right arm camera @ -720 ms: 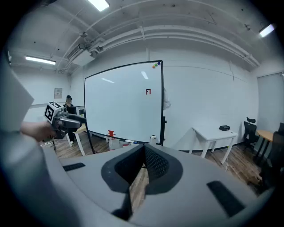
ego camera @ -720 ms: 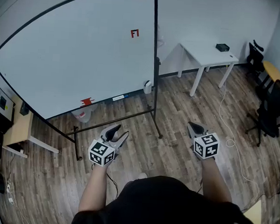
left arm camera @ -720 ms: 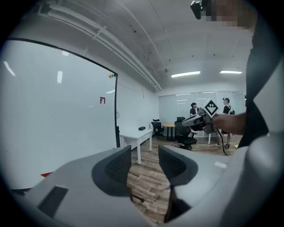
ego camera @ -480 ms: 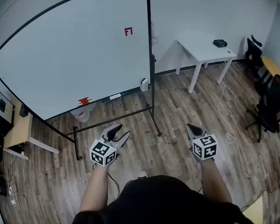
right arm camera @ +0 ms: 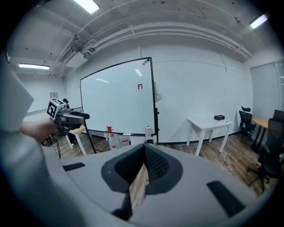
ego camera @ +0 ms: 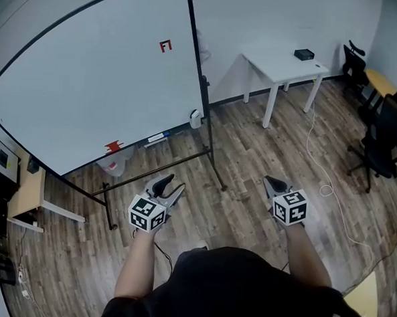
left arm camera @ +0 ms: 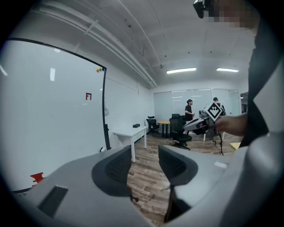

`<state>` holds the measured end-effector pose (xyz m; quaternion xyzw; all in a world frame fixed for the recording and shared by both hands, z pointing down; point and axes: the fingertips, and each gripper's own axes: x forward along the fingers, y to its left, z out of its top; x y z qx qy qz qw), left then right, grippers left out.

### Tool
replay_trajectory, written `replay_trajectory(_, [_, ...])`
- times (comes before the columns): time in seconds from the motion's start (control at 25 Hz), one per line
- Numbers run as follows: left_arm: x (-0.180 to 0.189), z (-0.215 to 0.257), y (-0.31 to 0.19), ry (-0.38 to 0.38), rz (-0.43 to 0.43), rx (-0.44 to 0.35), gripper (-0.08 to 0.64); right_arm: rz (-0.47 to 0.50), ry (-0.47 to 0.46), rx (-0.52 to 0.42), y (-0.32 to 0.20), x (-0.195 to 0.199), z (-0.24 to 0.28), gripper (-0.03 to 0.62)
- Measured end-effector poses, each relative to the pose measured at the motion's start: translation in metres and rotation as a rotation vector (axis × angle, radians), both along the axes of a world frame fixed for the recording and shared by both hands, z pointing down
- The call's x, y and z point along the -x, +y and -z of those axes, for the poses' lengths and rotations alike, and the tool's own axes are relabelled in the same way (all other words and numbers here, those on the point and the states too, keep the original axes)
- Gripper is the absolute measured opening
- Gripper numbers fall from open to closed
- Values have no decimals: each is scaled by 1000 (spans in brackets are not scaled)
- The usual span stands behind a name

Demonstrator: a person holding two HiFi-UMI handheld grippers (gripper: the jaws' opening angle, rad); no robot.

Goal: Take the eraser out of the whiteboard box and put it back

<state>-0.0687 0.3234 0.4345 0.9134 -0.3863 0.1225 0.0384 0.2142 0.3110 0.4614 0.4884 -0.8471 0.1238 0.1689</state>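
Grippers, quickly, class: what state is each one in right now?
Left grey two-jaw gripper: open, jaws apart, nothing between them.
Right grey two-jaw gripper: shut, jaw tips together, holding nothing.

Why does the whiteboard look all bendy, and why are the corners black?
Head view: the wide lens bows the straight frame of the whiteboard into a curve. Left gripper view: its edge curves too, and the corners go dark. Right gripper view: the picture sits in a dark round rim, the ceiling light glares, and the board shows pale reflections.
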Motion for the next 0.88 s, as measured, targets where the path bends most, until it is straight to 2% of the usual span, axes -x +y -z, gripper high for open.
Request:
replay_trajectory(0.2, [-1,-2,-2,-13,9,8,201,27,-2,33,-1,1,-10,-3])
replay_trajectory(0.48, [7,-5,-25,-15,18,7,201,61,-1,16,-25,23,-1,-4])
replay_trajectory(0.88, [6,-19,-62,-9,-39,26,201,40,14,37,-62,37,-9,-3])
